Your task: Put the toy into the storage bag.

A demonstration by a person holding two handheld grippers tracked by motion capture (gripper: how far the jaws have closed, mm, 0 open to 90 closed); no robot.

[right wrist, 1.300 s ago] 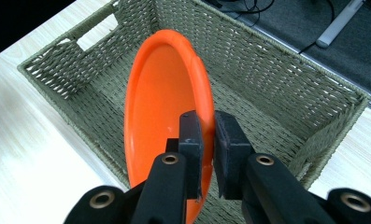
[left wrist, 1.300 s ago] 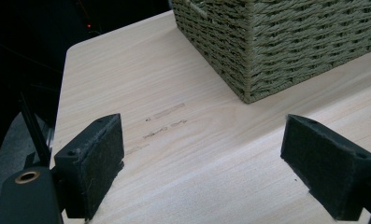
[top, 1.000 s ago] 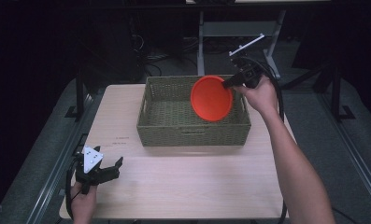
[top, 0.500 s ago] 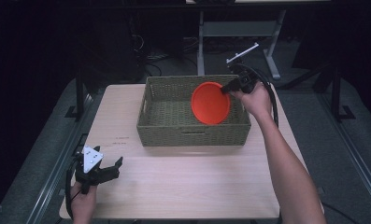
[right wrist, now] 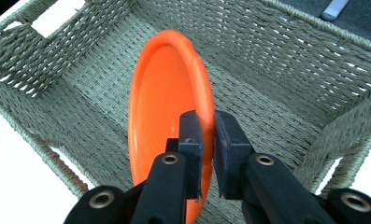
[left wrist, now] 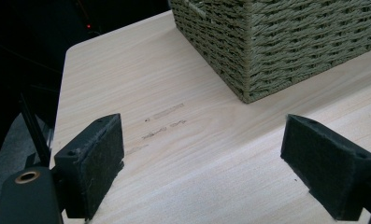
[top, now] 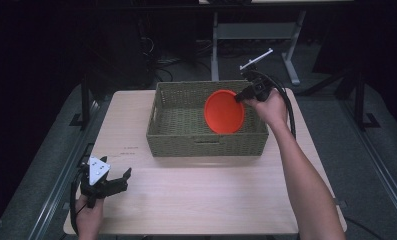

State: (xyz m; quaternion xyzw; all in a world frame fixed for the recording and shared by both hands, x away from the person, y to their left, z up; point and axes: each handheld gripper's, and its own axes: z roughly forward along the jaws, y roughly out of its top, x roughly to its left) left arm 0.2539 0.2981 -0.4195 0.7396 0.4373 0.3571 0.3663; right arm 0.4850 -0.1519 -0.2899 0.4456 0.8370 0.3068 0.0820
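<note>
An orange plate (top: 224, 111) hangs on edge inside the woven basket (top: 186, 142), over its right half. My right gripper (top: 242, 97) is shut on the plate's rim, coming in over the basket's far right corner. In the right gripper view the two black jaws pinch the plate (right wrist: 164, 93) at its edge, my right gripper (right wrist: 207, 133) above the basket floor (right wrist: 267, 102). My left gripper (top: 117, 181) rests open near the table's front left corner, nothing between its pads (left wrist: 94, 158); the basket's corner (left wrist: 267, 51) lies ahead of it.
The wooden table (top: 201, 195) has bare room in front of the basket and along its left side. A metal stand (top: 256, 35) and cables sit on the dark floor behind the table.
My right gripper has carried the orange plate lower and deeper into the basket. The left gripper has stayed still.
</note>
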